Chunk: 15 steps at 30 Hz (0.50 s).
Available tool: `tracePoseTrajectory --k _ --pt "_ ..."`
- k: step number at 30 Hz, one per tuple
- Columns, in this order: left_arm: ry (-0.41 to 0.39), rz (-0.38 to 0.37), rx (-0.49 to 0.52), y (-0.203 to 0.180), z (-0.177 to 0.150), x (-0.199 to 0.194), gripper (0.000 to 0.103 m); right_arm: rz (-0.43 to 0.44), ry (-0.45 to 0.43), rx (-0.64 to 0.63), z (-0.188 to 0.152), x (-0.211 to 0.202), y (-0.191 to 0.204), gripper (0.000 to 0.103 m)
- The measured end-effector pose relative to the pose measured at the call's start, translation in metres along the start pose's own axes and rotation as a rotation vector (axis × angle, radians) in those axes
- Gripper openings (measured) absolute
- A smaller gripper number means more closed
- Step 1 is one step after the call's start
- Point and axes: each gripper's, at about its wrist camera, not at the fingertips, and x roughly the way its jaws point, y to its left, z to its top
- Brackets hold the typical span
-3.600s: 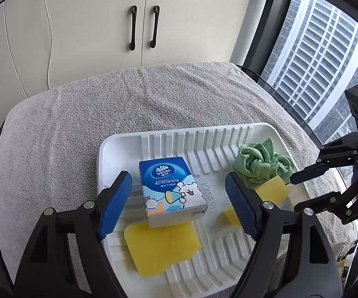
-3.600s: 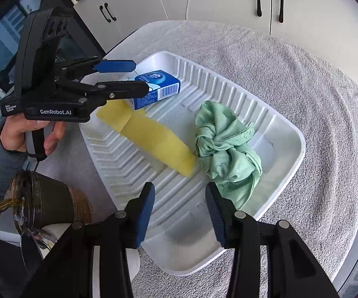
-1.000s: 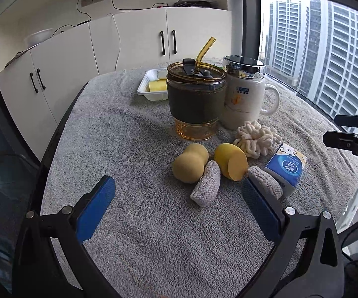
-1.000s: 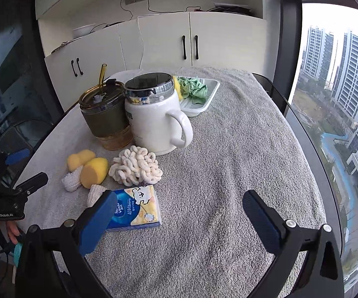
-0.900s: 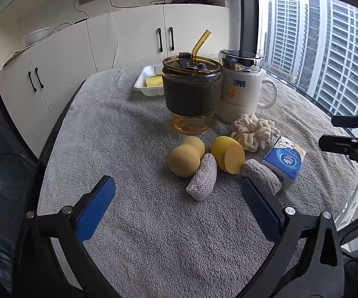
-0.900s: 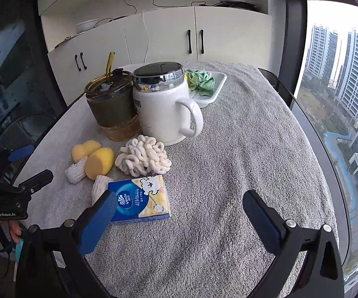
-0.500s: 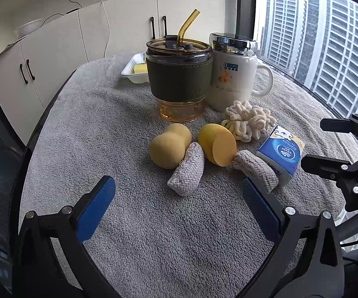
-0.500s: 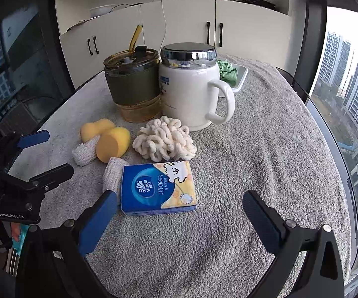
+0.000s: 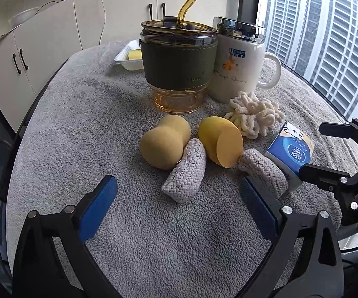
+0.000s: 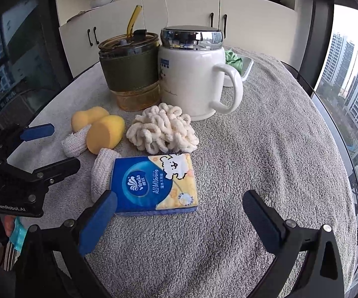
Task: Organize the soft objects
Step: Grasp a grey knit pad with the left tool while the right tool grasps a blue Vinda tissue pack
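Soft items lie on the grey towel: two yellow makeup sponges (image 9: pixel 165 145) (image 9: pixel 220 144), two grey knitted rolls (image 9: pixel 186 171) (image 9: pixel 263 171), a cream yarn scrunchie (image 9: pixel 253 118) and a blue tissue pack (image 10: pixel 155 185). My left gripper (image 9: pixel 179 198) is open and empty, just short of the knitted roll. My right gripper (image 10: pixel 179 211) is open and empty, just short of the tissue pack, its left finger beside the pack's near corner. The white tray (image 9: pixel 125 59) stands far back with a yellow sponge (image 9: pixel 134 54) and a green cloth (image 10: pixel 233 60) in it.
An amber glass cup (image 9: pixel 179 62) with a dark sleeve and straw and a white lidded mug (image 9: pixel 238 59) stand between the soft items and the tray. The table edge (image 10: pixel 338 129) runs along the window. White cabinets (image 9: pixel 54 32) stand behind.
Both grippers left the tray, drew back across the table, and now move in low toward the soft items. The objects have not moved.
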Motion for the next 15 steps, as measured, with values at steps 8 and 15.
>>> tracePoseTrajectory --k 8,15 --pt "0.032 -0.018 0.013 -0.0034 -0.0003 0.0108 0.042 -0.004 0.005 -0.027 0.0019 0.0032 0.0018 0.103" --pt "-0.002 -0.067 -0.013 0.0018 -0.0027 0.0062 0.027 0.000 0.016 -0.031 0.0048 0.0026 0.0039 0.103"
